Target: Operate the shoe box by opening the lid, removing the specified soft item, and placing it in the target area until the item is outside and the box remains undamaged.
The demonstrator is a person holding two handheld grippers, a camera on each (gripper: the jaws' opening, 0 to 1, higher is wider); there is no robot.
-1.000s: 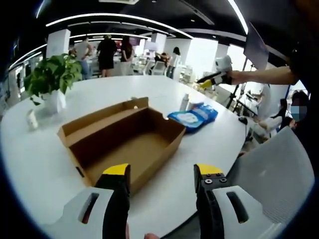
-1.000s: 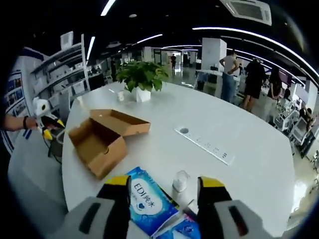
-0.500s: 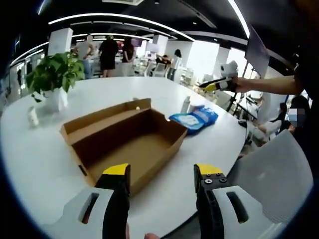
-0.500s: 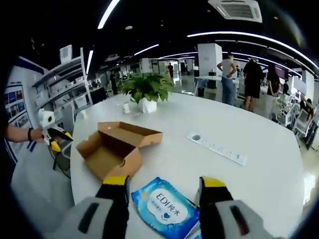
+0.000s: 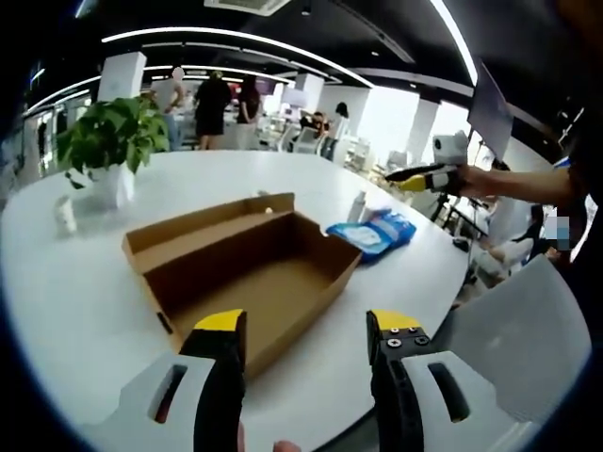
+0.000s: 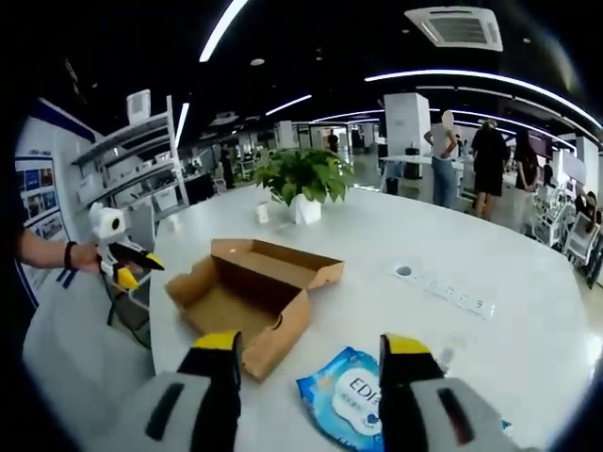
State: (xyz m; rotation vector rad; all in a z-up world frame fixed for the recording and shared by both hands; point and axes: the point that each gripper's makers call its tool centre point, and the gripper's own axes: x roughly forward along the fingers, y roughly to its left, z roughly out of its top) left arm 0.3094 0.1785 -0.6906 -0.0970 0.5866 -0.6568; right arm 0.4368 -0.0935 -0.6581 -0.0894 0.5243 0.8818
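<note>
The brown cardboard shoe box [image 5: 247, 274] lies with its lid folded back on the round white table [image 5: 57, 311], its inside bare. In the right gripper view the shoe box [image 6: 247, 301] sits at centre left. A blue wet-wipe pack [image 5: 374, 233] lies on the table beyond the box's right end; the same pack [image 6: 356, 399] lies between my right jaws' tips, below them. My left gripper [image 5: 306, 331] stands open at the box's near edge, holding nothing. My right gripper [image 6: 312, 350] is open above the pack. The right gripper [image 5: 419, 177] also appears held high at the right, and the left gripper [image 6: 127, 266] at the left.
A potted plant [image 5: 104, 141] in a white pot and a small white cup [image 5: 64, 215] stand at the table's far left. A small clear bottle [image 5: 359, 205] stands beside the pack. A white socket strip [image 6: 443, 288] lies across the table. A grey chair [image 5: 513, 330] and several people stand around.
My right gripper has drawn back and up from the pack, so the pack and box look smaller and shifted right in its view. The left gripper has barely moved.
</note>
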